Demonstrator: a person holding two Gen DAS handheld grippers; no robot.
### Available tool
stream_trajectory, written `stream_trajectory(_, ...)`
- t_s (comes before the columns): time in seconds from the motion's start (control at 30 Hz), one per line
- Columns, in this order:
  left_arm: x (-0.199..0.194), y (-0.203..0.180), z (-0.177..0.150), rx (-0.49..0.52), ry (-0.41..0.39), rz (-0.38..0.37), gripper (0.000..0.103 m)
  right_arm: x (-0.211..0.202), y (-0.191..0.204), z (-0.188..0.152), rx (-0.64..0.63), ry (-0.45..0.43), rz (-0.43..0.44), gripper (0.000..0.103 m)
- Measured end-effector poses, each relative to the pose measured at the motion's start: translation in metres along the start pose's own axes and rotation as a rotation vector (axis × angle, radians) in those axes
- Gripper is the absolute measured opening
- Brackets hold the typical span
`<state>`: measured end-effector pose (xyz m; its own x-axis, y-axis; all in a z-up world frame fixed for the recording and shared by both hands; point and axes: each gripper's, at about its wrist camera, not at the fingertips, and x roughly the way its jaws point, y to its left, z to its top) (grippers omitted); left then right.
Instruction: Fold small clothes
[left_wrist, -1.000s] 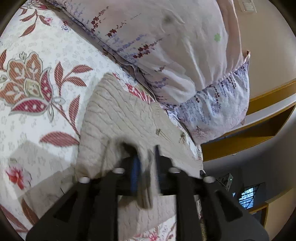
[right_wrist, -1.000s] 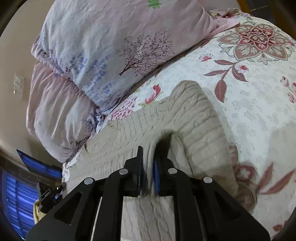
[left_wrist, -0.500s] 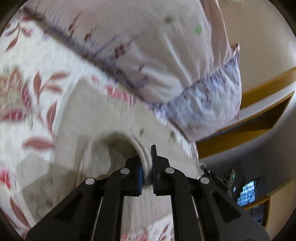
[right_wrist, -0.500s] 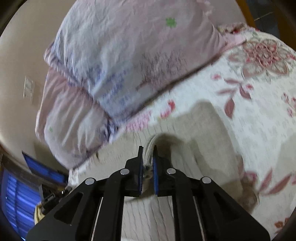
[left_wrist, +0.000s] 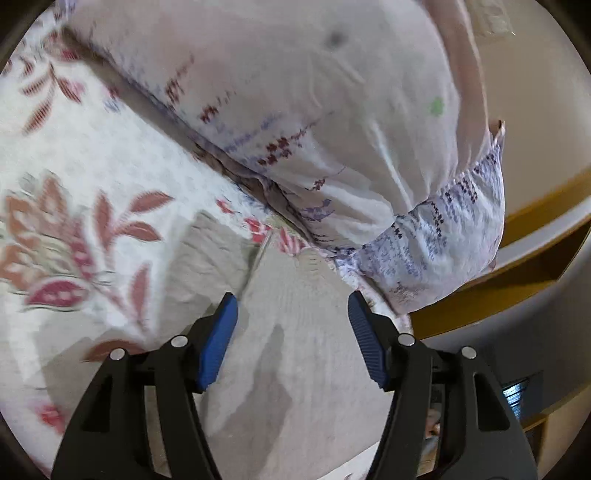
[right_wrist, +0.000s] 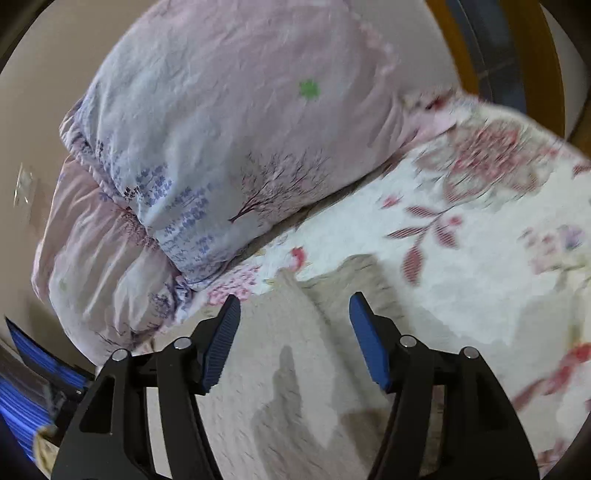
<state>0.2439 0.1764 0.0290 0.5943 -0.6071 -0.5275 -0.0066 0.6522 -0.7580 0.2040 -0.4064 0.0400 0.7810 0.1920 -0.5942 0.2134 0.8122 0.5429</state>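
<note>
My left tongs (left_wrist: 292, 308) and right tongs (right_wrist: 294, 308) both gape wide, grasping nothing. Beige knit (left_wrist: 295, 354) lies folded on the floral bed (left_wrist: 122, 173) under them, just beside the pillows (right_wrist: 229, 140). Frames blurred.

A floral bedspread (left_wrist: 85, 155) in cream with red leaves covers the bed, and two pale pillows (right_wrist: 229, 122) with purple print lie stacked at its head, against a beige wall (left_wrist: 535, 122). Beyond them runs what may be a wooden shelf (left_wrist: 517, 273), blurred.
</note>
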Motion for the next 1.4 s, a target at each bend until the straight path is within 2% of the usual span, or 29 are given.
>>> stream_trajectory(0.07,-0.006,0.001,-0.006,0.03,0.003,0.042,0.058,-0.004,-0.005,-0.003,-0.03,0.011,-0.024,0.048)
stream_trajectory(0.17,-0.012,0.007,-0.017,0.052,0.024,0.085,0.049,-0.005,-0.016,-0.013,-0.055,0.075,-0.04,0.042)
stream_trajectory(0.27,-0.014,0.009,-0.025,0.088,0.033,0.119,0.043,-0.004,-0.02,-0.026,-0.084,0.115,-0.051,0.041)
stream_trajectory(0.43,-0.017,0.0,-0.036,0.181,0.033,0.148,0.043,-0.011,-0.013,-0.036,-0.134,0.097,-0.03,0.041)
stream_trajectory(0.57,-0.011,-0.007,-0.045,0.247,0.052,0.185,0.043,-0.004,-0.007,-0.042,-0.191,0.124,-0.051,0.041)
stream_trajectory(0.6,-0.008,-0.008,-0.047,0.254,0.06,0.193,0.043,-0.002,-0.006,-0.044,-0.211,0.129,-0.058,0.037)
stream_trajectory(0.63,-0.005,-0.008,-0.048,0.26,0.066,0.203,0.043,0.001,-0.003,-0.047,-0.243,0.139,-0.072,0.015)
stream_trajectory(0.67,-0.004,-0.009,-0.05,0.265,0.067,0.211,0.043,0.004,-0.001,-0.049,-0.258,0.152,-0.082,0.008)
stream_trajectory(0.7,-0.003,-0.009,-0.051,0.275,0.067,0.22,0.043,0.005,0.0,-0.051,-0.264,0.161,-0.09,0.008)
stream_trajectory(0.83,-0.003,-0.012,-0.054,0.298,0.074,0.233,0.043,-0.017,0.001,-0.048,-0.216,0.093,-0.056,0.008)
stream_trajectory(0.9,-0.003,-0.012,-0.057,0.31,0.077,0.246,0.04,-0.021,0.001,-0.048,-0.216,0.093,-0.065,0.008)
stream_trajectory(1.0,-0.002,-0.01,-0.061,0.308,0.081,0.26,0.027,-0.016,-0.002,-0.052,-0.223,0.12,-0.098,0.008)
stream_trajectory(1.17,-0.006,0.0,-0.062,0.258,0.089,0.231,0.008,-0.016,-0.001,-0.052,-0.221,0.108,-0.09,0.008)
stream_trajectory(1.4,-0.017,0.002,-0.072,0.271,0.076,0.232,0.006,-0.014,0.0,-0.058,-0.247,0.116,-0.138,0.008)
